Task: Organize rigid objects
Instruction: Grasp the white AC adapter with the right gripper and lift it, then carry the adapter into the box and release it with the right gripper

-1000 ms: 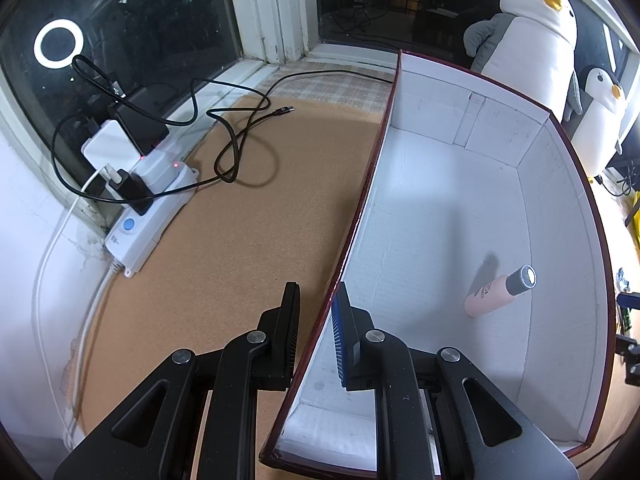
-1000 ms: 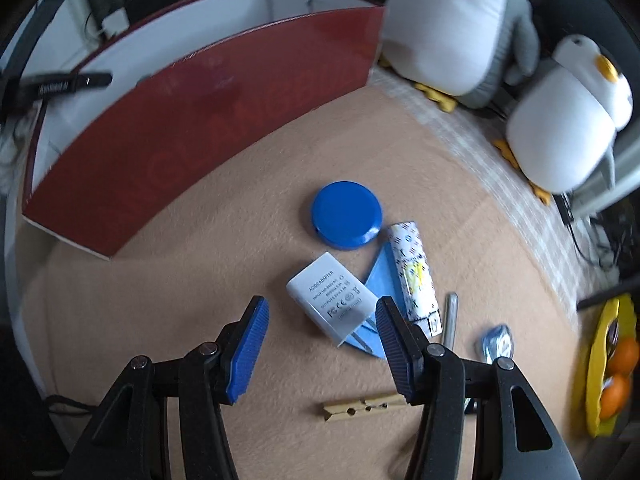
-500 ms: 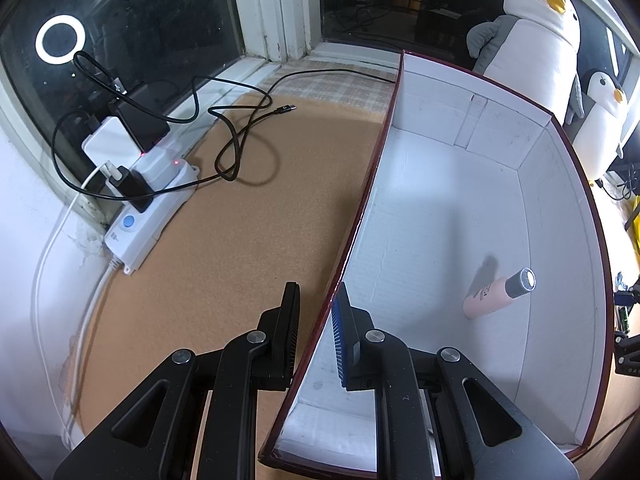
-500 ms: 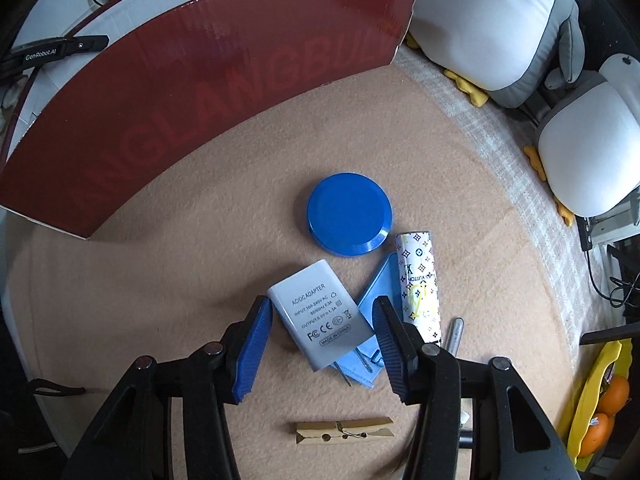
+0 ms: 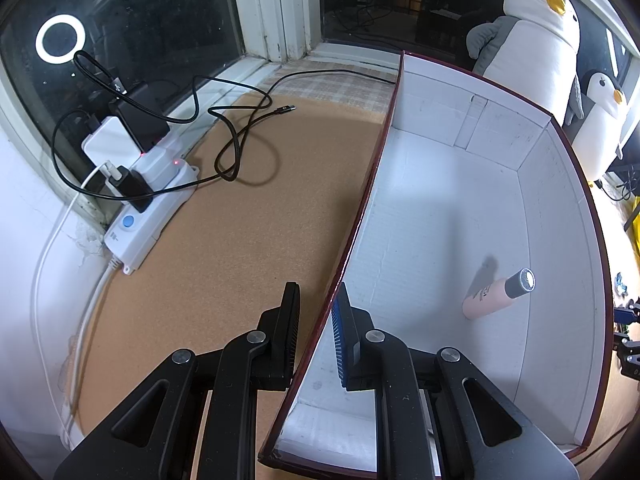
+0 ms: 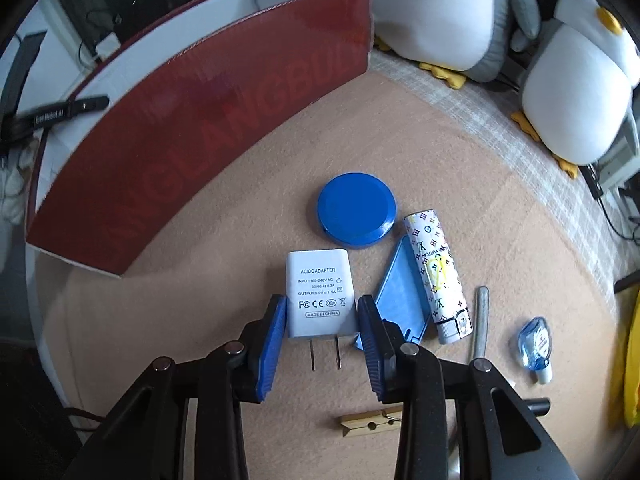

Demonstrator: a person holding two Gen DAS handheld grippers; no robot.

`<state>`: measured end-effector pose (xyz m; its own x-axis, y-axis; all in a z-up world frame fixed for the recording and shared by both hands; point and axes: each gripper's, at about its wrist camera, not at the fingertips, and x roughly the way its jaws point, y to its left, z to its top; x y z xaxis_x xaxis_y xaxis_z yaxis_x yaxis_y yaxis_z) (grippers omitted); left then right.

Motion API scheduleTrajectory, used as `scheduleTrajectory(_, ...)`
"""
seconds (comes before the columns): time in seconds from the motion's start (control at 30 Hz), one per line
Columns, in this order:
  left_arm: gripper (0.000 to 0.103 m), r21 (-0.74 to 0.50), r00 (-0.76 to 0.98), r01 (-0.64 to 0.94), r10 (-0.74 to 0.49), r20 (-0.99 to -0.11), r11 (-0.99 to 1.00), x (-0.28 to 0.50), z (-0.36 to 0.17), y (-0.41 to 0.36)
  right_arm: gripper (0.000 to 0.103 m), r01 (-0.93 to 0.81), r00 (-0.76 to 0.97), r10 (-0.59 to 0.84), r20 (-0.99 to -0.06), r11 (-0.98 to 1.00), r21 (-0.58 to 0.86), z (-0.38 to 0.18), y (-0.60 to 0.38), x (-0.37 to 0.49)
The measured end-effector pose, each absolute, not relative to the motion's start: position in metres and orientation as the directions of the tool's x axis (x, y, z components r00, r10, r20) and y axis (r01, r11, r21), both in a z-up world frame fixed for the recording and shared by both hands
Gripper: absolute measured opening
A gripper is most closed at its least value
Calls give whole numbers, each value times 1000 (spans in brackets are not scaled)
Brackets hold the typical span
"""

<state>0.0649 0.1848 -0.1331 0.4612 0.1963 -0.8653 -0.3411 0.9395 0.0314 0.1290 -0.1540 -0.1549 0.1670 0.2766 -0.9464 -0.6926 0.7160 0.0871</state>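
The right tool [image 6: 322,324], jaws apart around the charger [image 6: 319,296], could skid it sideways on closing, while the left tool [image 5: 316,320] straddles the box wall [image 5: 360,216], grip uncertain.

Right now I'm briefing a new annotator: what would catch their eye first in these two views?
The white AC/DC adapter lies between the open fingers of the right gripper, beside a blue round lid. The left gripper straddles the near wall of the big red box, a pink tube inside. Two plush penguins sit beyond.

A white power strip [image 5: 148,204] with plugged-in chargers lies by the window. Two plush penguins [image 6: 576,92] sit on the checked cloth [image 6: 500,128]. A ring light [image 5: 60,39] reflects in the glass.
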Motion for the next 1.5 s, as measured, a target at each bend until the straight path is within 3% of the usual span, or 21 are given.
scheduleTrajectory(0.5,14,26,463,-344,193,-865,939,66,-133,184,32,-672,197,272,-942,737,73,-161,-139,125)
scheduleTrajectory(0.87,14,24,464,-343,192,-865,939,67,-132,183,32,-647,288,361,-887,757,98,-100,-134,138)
scheduleTrajectory(1.17,14,22,466,-339,188,-865,940,68,-132,181,32,-712,321,430,-844,697,84,-54,-64,156)
scheduleTrajectory(1.5,14,12,470,-331,176,-865,944,66,-133,183,32,-782,271,382,-883,623,30,-80,33,177)
